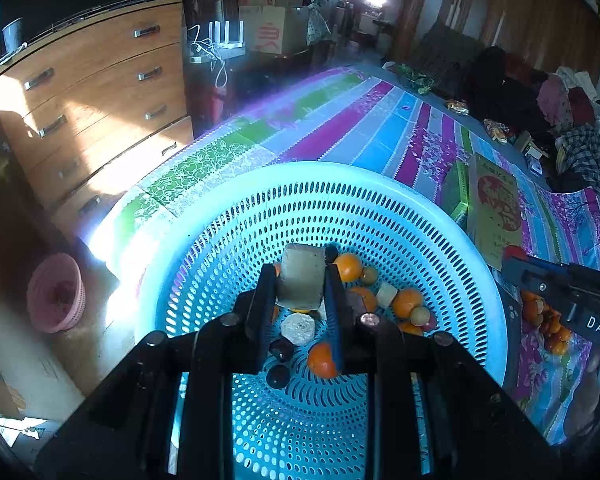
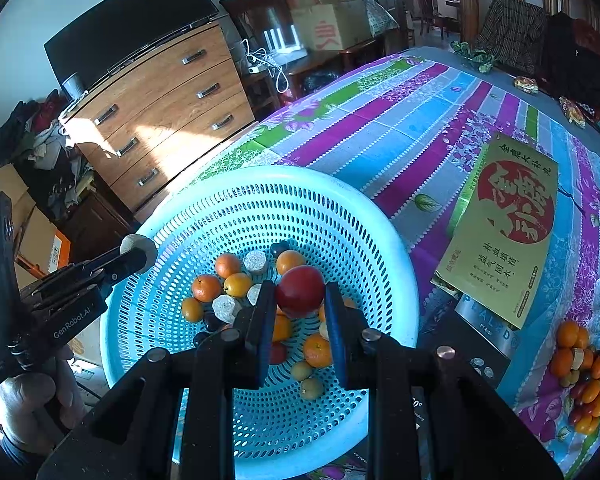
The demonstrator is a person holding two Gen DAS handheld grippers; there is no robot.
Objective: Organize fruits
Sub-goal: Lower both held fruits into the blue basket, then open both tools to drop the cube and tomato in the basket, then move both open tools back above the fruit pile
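A light-blue perforated basket [image 1: 380,216] [image 2: 364,216] sits on the striped tablecloth and holds several oranges [image 2: 227,265], small dark and green fruits, and pale cut chunks [image 2: 256,261]. My left gripper [image 1: 302,280] is shut on a pale beige chunk [image 1: 302,276] and holds it above the basket; it also shows at the left of the right wrist view [image 2: 138,250]. My right gripper [image 2: 300,296] is shut on a red apple-like fruit [image 2: 300,291] above the basket. It shows at the right edge of the left wrist view [image 1: 516,258].
A pile of loose small fruits [image 2: 584,372] [image 1: 548,324] lies on the cloth right of the basket. A yellow-green box [image 2: 504,224] rests on a dark box [image 2: 480,336] beside it. A wooden dresser [image 2: 160,112] stands left of the table; a pink basket [image 1: 56,292] is on the floor.
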